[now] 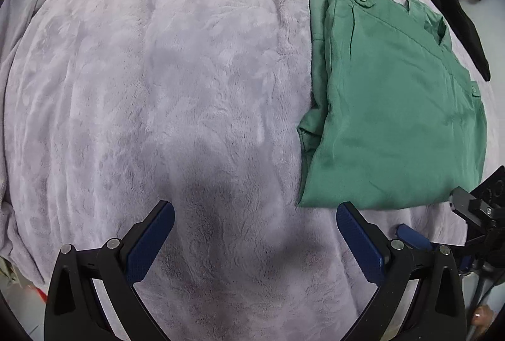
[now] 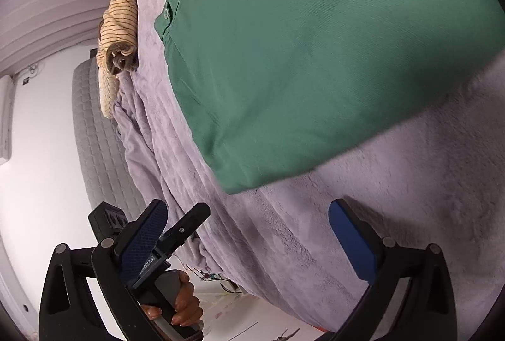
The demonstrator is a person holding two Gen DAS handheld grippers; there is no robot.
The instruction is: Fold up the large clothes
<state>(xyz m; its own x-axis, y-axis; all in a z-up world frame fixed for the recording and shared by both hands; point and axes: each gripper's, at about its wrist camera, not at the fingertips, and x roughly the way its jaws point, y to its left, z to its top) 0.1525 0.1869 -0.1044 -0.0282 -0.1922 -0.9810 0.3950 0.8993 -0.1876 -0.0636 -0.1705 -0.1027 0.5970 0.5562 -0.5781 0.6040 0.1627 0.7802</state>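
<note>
A green garment (image 1: 394, 107) lies folded into a thick rectangle on the grey fleece blanket (image 1: 157, 72), its button tab toward the far side. My left gripper (image 1: 255, 208) hovers open over bare blanket, just left of the garment's near corner, with nothing between its blue pads. In the right wrist view the same green garment (image 2: 315, 56) fills the top. My right gripper (image 2: 249, 205) stands open below the garment's near edge, over the blanket (image 2: 410, 183), holding nothing.
A tan striped garment (image 2: 120, 15) lies bunched at the bed's edge, above the grey quilted mattress side (image 2: 94, 126). Black clothing (image 1: 457, 12) lies beyond the green garment. A hand (image 2: 186, 300) grips the other gripper's handle low on the left, above white floor.
</note>
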